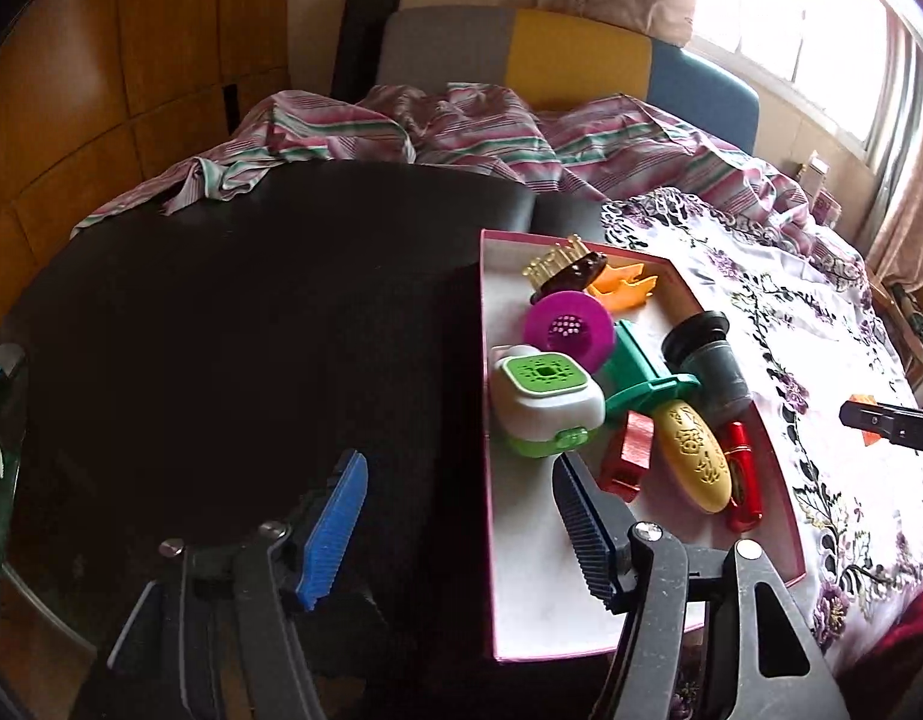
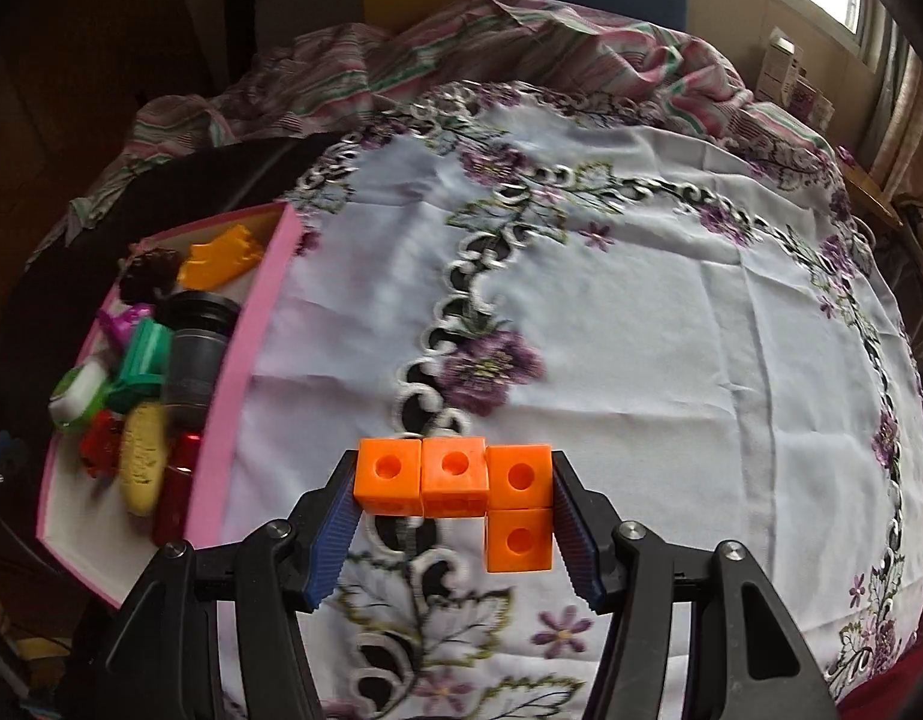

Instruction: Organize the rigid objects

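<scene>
My right gripper (image 2: 455, 510) is shut on an orange L-shaped piece of linked cubes (image 2: 455, 474), held above the white flowered cloth (image 2: 671, 330). A pink-rimmed box (image 1: 488, 420) holds several small objects: a green and white case (image 1: 545, 402), a purple disc (image 1: 569, 330), a yellow oval (image 1: 695, 456), a red piece (image 1: 629, 456), a dark cylinder (image 1: 713, 366). The box also shows at the left of the right wrist view (image 2: 245, 360). My left gripper (image 1: 461, 516) is open and empty, over the box's left wall and the black surface (image 1: 251, 312). The right gripper shows in the left wrist view (image 1: 887, 426).
A rumpled striped sheet (image 1: 461, 132) lies behind the black surface. A grey, yellow and blue headboard (image 1: 551, 54) stands at the back. A bright window (image 1: 791, 18) is at the upper right. Wooden panels (image 1: 101, 60) fill the left.
</scene>
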Demonstrator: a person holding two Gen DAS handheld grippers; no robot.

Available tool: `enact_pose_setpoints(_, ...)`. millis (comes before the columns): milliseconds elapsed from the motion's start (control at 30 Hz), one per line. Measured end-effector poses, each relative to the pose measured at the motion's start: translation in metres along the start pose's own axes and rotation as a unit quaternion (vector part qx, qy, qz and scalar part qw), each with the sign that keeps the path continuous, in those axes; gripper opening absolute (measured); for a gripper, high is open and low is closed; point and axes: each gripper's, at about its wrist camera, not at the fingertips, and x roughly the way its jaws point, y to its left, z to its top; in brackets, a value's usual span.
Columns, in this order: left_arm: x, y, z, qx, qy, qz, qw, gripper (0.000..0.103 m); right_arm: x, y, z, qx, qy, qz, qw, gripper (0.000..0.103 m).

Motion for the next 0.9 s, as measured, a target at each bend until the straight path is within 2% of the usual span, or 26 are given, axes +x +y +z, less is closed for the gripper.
enact_pose_setpoints(133, -0.001, 0.010, -0.001, -0.014, -0.005, 0.011, 0.9998, 0.071, -0.013, 0.058, -0.003, -0.040, -0.011, 0.057, 0.998, 0.060)
enact_pose_setpoints(267, 0.000, 0.022, -0.001, -0.031, -0.004, 0.019, 0.9993, 0.071, -0.019, 0.116, -0.013, -0.076, -0.012, 0.122, 0.990, 0.060)
enact_pose_setpoints(433, -0.002, 0.031, -0.001, -0.041, -0.005, 0.026, 0.9988, 0.072, -0.005, 0.175, -0.027, -0.104, 0.012, 0.160, 0.981, 0.060)
enact_pose_setpoints(500, -0.002, 0.034, -0.001, -0.043, -0.006, 0.031, 0.9986, 0.074, 0.005, 0.190, -0.031, -0.110, 0.023, 0.162, 0.980, 0.060)
enact_pose_setpoints(600, -0.004, 0.036, -0.001, -0.044, -0.013, 0.036, 0.9983, 0.079, 0.023, 0.204, -0.035, -0.107, 0.037, 0.141, 0.984, 0.060)
enact_pose_setpoints(733, -0.005, 0.038, 0.000, -0.044, -0.018, 0.043, 0.9980, 0.085, 0.048, 0.206, -0.035, -0.086, 0.054, 0.115, 0.988, 0.060)
enact_pose_setpoints(900, -0.006, 0.040, 0.001, -0.045, -0.020, 0.051, 0.9975, 0.091, 0.055, 0.208, -0.035, -0.088, 0.033, 0.084, 0.992, 0.060)
